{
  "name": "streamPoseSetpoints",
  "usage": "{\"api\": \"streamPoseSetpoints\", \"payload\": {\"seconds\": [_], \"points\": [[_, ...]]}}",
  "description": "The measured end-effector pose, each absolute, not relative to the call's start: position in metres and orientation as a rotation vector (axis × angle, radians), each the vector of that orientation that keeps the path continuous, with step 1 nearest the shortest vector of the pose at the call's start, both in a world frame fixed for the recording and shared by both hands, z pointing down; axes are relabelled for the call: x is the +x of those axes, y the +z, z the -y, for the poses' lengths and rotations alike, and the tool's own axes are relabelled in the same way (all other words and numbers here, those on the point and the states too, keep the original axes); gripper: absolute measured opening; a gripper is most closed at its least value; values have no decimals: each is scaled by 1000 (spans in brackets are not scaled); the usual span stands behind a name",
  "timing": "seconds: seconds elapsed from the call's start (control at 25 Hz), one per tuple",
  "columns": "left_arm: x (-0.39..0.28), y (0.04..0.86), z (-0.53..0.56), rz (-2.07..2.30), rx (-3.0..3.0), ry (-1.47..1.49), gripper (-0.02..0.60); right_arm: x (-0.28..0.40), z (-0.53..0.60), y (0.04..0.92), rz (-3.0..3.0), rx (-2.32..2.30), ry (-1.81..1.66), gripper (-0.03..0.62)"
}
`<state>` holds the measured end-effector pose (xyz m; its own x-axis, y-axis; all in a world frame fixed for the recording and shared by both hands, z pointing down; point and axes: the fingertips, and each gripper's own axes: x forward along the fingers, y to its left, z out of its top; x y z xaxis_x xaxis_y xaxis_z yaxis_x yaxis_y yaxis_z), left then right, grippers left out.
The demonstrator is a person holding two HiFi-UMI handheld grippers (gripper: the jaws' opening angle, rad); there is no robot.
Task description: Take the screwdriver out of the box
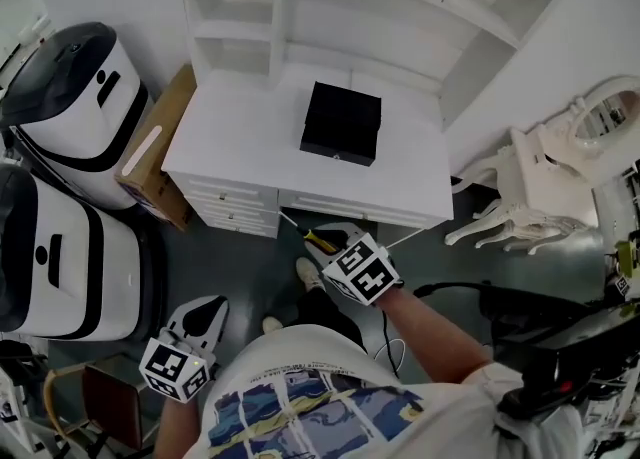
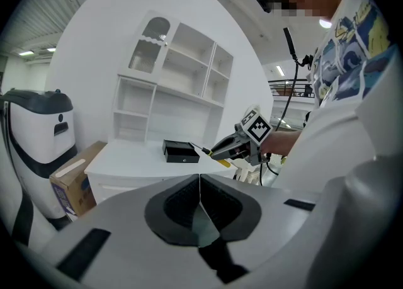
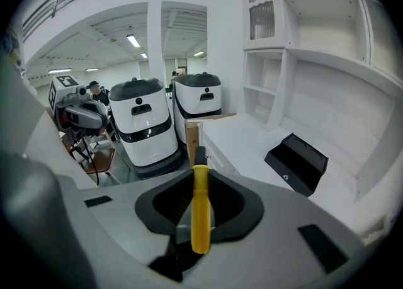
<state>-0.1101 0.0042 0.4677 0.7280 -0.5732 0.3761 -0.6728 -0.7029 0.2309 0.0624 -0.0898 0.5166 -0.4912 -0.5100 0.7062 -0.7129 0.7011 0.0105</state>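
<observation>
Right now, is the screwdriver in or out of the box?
Out: the right gripper holds the screwdriver, apart from the box.

One black box (image 1: 341, 123), one screwdriver (image 3: 200, 209), one white desk (image 1: 240, 144) and one cardboard carton (image 1: 160, 137) were counted. Two grippers (image 1: 208, 309) (image 1: 335, 235) and two white machines (image 1: 70, 107) (image 1: 60, 257) were recorded.
</observation>
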Motion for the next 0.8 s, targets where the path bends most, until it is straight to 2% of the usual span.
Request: {"api": "streamPoseSetpoints", "payload": {"seconds": [0.8], "points": [[-106,467,6,942,2582,385,17,60,93,517,2202,927,383,92]]}}
